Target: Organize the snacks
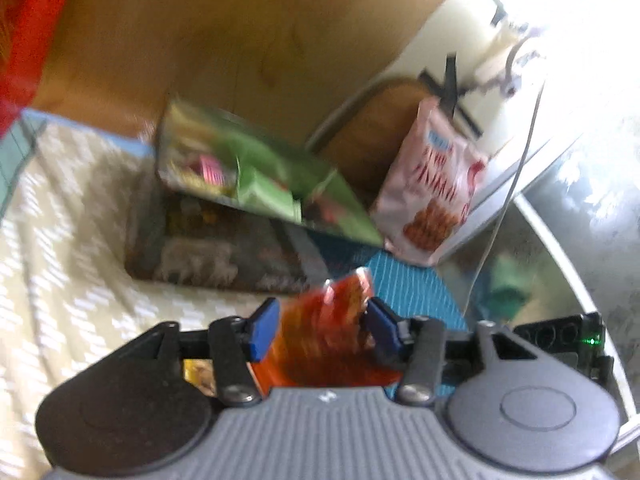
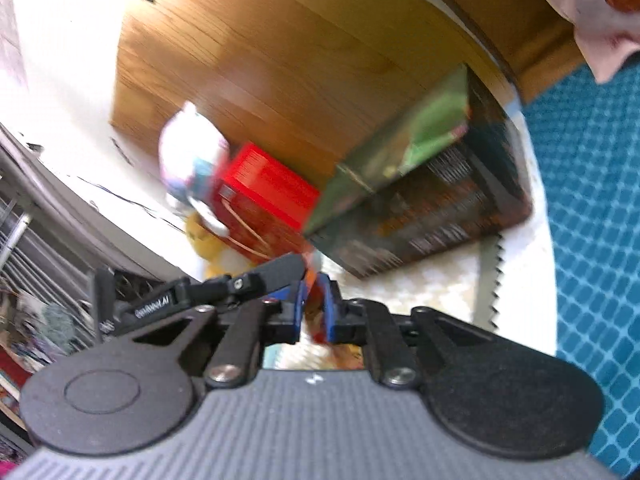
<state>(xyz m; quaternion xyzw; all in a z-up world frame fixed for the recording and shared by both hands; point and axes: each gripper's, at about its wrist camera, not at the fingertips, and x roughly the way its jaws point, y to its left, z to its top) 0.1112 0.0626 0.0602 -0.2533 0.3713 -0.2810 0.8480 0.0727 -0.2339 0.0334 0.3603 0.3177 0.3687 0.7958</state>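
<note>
Nearest the left wrist camera, the left gripper fills the lower frame, its blue-padded fingers set fairly wide on either side of an orange snack packet; the pads look to be touching the packet's edges, though motion blur makes a firm grip hard to confirm. Beyond it, a dark patterned box rests on a cream patterned cloth, with a green snack box lying tilted on top. To the right, a pink biscuit bag stands upright, near a teal mat. From the right wrist camera, the right gripper has its blue fingers drawn narrow, pinching what appears to be the same orange packet at a thin edge. Past it sit the dark box and green box, a red box to their left, and a blurred white and pink soft toy against a wooden panel. The packet looks light, thin and crinkly, probably slippery film with breakable contents. A hold on the flat sealed edge seems safest, since squeezing the middle could crush what is inside.
</note>
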